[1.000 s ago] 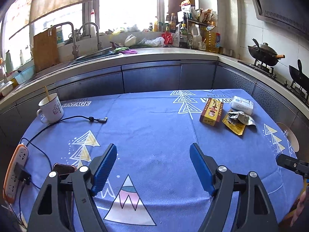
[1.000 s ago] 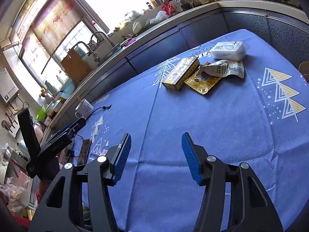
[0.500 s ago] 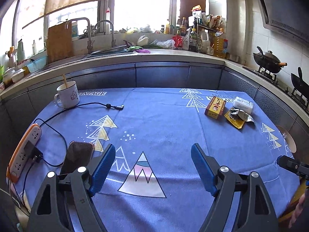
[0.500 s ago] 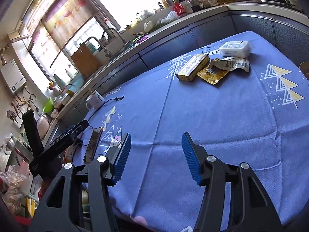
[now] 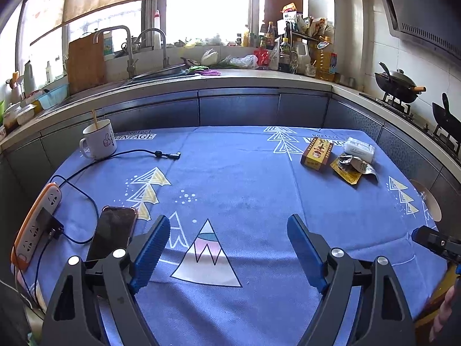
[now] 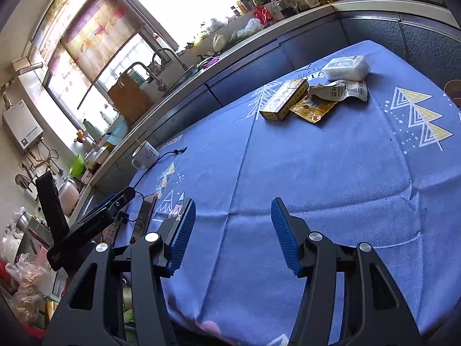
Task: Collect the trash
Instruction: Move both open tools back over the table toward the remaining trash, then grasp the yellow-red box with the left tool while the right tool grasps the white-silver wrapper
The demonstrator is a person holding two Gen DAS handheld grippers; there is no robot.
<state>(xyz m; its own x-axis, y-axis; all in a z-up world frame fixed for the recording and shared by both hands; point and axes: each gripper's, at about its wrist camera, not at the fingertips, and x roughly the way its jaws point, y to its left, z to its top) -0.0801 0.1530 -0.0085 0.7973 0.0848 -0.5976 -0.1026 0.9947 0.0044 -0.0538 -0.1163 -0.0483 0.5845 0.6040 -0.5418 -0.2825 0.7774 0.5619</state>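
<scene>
1. The left gripper (image 5: 227,248) is held above the near part of the blue tablecloth (image 5: 236,184); its jaws are opening, and nothing is seen between the blue pads.
2. The right gripper (image 6: 233,230) is held over the same cloth's near edge; its fingers are parted about halfway, with only cloth between them — nothing is gripped.
3. The trash is grouped at the far right corner of the table: a yellow box (image 5: 316,153), a yellow wrapper (image 5: 345,173) just beside it, a crumpled silver wrapper (image 5: 357,165) lying partly on the yellow one, and a white packet (image 5: 360,149) behind; all are well apart from both grippers.
4. At the left, a mug (image 5: 99,141), a cable (image 5: 135,154), a power strip (image 5: 36,225) and a phone (image 5: 113,232) are seen; the phone lies just beside the left gripper's left finger.
</scene>
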